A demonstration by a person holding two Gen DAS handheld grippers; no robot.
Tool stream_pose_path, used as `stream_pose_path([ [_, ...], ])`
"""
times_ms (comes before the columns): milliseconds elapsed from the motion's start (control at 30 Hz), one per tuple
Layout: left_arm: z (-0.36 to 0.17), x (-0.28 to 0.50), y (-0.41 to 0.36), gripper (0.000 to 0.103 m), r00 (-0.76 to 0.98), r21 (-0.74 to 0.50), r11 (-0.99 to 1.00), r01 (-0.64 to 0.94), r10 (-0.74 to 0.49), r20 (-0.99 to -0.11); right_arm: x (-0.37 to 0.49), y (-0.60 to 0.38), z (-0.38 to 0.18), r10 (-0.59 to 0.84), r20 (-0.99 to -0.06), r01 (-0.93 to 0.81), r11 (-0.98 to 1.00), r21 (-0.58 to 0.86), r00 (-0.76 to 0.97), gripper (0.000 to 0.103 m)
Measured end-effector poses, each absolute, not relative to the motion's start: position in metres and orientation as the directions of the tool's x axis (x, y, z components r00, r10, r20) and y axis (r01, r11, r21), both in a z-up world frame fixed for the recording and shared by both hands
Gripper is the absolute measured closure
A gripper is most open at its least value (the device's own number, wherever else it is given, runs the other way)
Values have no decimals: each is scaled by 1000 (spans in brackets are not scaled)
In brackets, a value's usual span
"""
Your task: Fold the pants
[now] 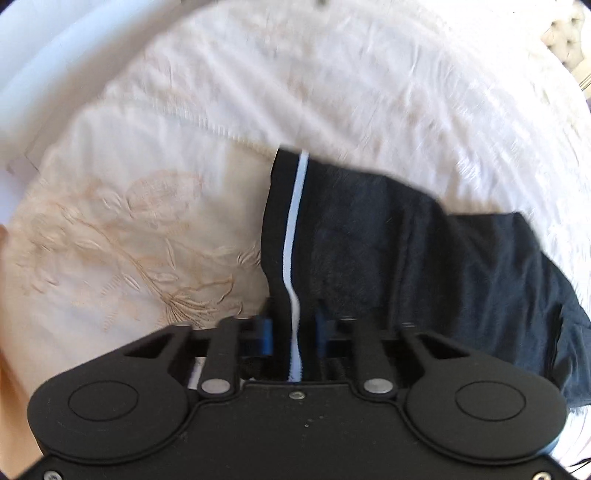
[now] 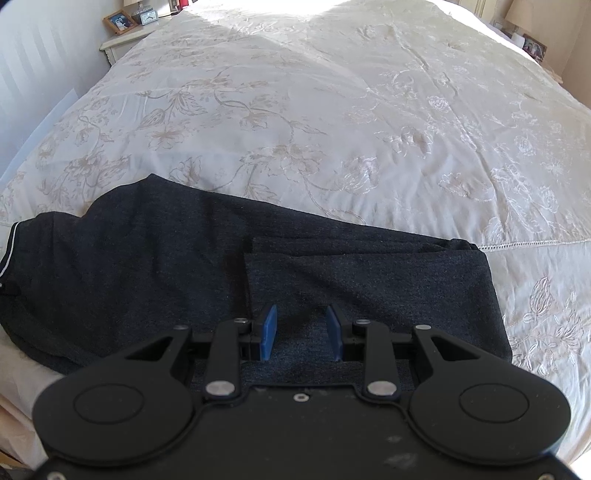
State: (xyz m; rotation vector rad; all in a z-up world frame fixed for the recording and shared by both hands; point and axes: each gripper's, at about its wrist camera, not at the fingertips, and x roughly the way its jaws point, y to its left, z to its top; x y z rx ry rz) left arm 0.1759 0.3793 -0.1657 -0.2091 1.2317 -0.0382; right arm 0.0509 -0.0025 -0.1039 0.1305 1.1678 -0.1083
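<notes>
A big bed with a cream flowery cover (image 2: 332, 110), bright sun on its far end, a small white bedside table (image 2: 123, 44) at the top left, a photo frame (image 2: 119, 20) and clock (image 2: 147, 15) on it, pale wall (image 2: 37, 55) beside.

Both wrist cams close, down, share pants (image 2: 184, 258)

Dark grey pants (image 2: 207, 266) — white-striped waistband, seemingly folded over once — flat on bedspread.
</notes>
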Motion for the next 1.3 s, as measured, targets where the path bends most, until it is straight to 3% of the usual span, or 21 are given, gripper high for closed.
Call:
stream_pose_path([
  [367, -71, 126, 243, 91, 508, -5, 1000, 13, -10, -861, 31, -72, -110, 92, -904, 81, 987, 138, 418, 71],
  [600, -45, 103, 111, 91, 582, 26, 992, 120, -49, -812, 13, -141, -101, 130, -882, 60, 983, 176, 453, 71],
  [767, -57, 89, 9, 91, 557, -31, 963, 268, -182, -810, 1, -189, -98, 125, -879, 66, 982, 175, 461, 71],
  [1000, -128, 75, -94, 94, 366, -121, 904, 411, -285, -886, -11, -241, -105, 113, -887, 95, 980, 173, 447, 71],
  [1167, -120, 62, -98, 85, 380, -86, 908, 410, -255, -889, -12, -250, -112, 130, -893, 100, 977, 190, 432, 71],
  [1300, -105, 67, -65, 84, 435, -2, 934, 358, -169, -884, -3, -241, -114, 190, -878, 81, 965, 250, 439, 71],
])
